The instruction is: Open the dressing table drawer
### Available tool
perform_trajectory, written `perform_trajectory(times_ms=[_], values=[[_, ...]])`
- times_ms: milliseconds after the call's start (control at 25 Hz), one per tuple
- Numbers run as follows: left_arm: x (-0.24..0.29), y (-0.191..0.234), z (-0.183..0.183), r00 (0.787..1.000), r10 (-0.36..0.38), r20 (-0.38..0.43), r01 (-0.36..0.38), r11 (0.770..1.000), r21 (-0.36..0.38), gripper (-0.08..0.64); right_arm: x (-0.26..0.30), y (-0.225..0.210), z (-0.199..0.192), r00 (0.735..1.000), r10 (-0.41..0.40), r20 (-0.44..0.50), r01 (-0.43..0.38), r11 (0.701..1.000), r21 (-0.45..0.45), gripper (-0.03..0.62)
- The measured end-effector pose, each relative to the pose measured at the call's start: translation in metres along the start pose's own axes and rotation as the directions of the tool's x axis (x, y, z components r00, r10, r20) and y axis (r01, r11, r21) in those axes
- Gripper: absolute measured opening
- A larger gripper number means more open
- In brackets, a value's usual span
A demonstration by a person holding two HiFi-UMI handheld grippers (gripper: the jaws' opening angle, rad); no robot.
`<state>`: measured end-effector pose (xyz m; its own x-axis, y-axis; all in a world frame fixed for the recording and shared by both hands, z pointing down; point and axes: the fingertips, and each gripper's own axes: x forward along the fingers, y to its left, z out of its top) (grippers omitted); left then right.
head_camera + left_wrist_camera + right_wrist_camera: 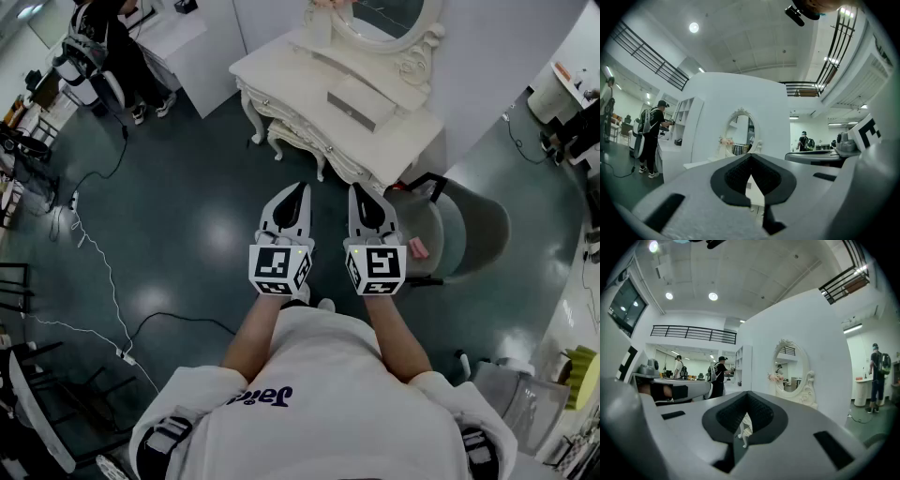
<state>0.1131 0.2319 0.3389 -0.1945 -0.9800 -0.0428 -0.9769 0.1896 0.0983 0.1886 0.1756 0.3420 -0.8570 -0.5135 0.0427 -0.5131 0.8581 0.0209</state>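
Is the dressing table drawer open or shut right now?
Shut: the drawer front sits flush with the dressing table, nothing pulled out.

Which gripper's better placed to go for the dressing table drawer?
Left, probably. The left gripper points at the dressing table front; the right gripper points at a leg. Both are shut, short of it.

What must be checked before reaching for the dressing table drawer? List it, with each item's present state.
1. Left claw empty: ok, shut on nothing.
2. Right claw empty: ok, shut on nothing.
3. A claw open for the handle: not ok, both are shut.
4. White carved dressing table within reach: not ok, it stands apart, ahead of both claws.
5. Drawer front shut: ok, it looks flush.
6. Drawer handle located: cannot tell, too small in the head view.
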Motion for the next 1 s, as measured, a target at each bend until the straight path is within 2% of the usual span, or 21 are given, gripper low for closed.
perform_trajectory(times_ms=[160,280,400,600,800,1000], values=[[-0.003,-0.006,-0.006,1.0,0.027,-0.002,-0.027,1.0,-0.005,0.014,-0.003,-0.007,-0.003,1.0,0.015,0.008,-0.015,1.0,0.008,0.009],[-0.004,-0.003,-0.015,0.999,0.04,-0.014,-0.04,0.999,0.003,0.014,0.004,-0.007,-0.013,1.0,0.021,-0.006,-0.021,0.999,0.046,0.009],[-0.002,0.007,-0.022,0.998,0.056,-0.027,-0.056,0.998,0.013,0.014,0.018,-0.004,-0.023,0.999,0.043,-0.025,-0.04,0.995,0.091,0.009],[0.019,0.037,-0.027,0.997,0.072,-0.027,-0.072,0.997,0.024,0.014,0.053,-0.001,-0.03,0.998,0.06,-0.027,-0.057,0.993,0.106,0.009],[0.067,0.083,-0.034,0.998,0.054,-0.022,-0.054,0.999,0.009,0.014,0.113,-0.001,-0.036,0.998,0.064,-0.029,-0.061,0.994,0.092,0.009],[0.148,0.133,-0.027,1.0,-0.026,-0.012,0.026,1.0,0.017,0.014,0.196,-0.015,-0.028,1.0,0.012,-0.027,-0.01,0.997,0.075,0.009]])
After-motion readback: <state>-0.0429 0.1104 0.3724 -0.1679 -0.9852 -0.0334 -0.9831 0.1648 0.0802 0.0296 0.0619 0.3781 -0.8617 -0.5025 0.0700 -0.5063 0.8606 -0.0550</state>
